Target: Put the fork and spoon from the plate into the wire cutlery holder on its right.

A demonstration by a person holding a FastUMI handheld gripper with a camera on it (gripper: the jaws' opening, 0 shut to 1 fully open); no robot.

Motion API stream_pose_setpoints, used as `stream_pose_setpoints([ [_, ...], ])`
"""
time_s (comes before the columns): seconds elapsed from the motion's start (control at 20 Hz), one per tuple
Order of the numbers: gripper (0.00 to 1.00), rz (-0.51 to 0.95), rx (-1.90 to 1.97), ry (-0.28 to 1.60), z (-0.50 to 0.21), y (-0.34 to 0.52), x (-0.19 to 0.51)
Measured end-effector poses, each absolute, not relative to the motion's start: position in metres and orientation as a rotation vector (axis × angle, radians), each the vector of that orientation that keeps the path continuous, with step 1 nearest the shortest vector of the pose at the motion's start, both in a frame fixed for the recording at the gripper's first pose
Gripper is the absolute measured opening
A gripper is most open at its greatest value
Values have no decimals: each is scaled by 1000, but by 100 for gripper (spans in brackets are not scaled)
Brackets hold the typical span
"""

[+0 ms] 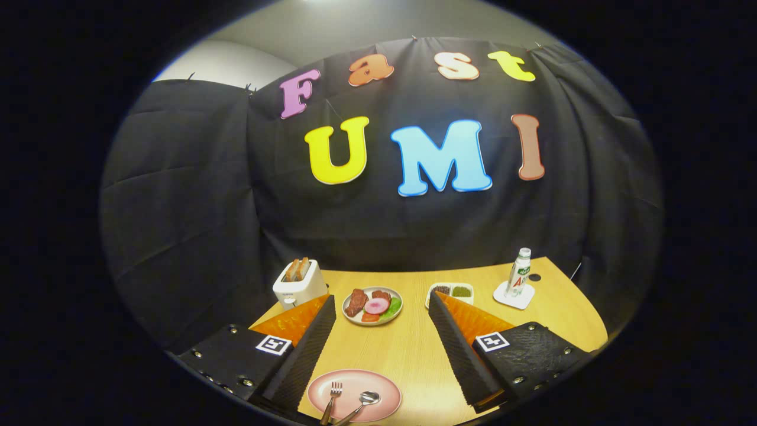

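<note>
Pink plate [378, 408] at 6 o'clock between the fingers carries both the fork [332, 399] and the spoon [362, 402]. Neither is moved yet; both transfers remain. The gripper [381, 307] stands wide and empty.

Quick count on the wooden table [414, 349]: two plates, a pink one [378, 408] at the bottom and a grey one with food [355, 320] mid-frame; one metal fork [332, 399], one metal spoon [362, 403], one white toaster [300, 285], one plastic bottle [519, 272], one white two-part dish [452, 291]; the gripper [382, 322] has two fingers, spread wide
</note>
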State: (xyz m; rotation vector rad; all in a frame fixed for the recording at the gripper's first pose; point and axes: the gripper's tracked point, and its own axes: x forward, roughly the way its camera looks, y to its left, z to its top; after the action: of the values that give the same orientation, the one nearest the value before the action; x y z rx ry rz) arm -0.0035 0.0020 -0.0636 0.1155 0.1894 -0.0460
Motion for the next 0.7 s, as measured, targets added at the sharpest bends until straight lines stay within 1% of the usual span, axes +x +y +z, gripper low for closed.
stream_pose_setpoints([
  [0.45, 97, -6, 225, 584, -206, 22, 1],
  [0.55, 92, 7, 266, 675, -237, 32, -3],
  [0.65, 92, 13, 306, 760, -265, 42, -9],
  [0.7, 83, 9, 332, 808, -281, 46, -13],
])
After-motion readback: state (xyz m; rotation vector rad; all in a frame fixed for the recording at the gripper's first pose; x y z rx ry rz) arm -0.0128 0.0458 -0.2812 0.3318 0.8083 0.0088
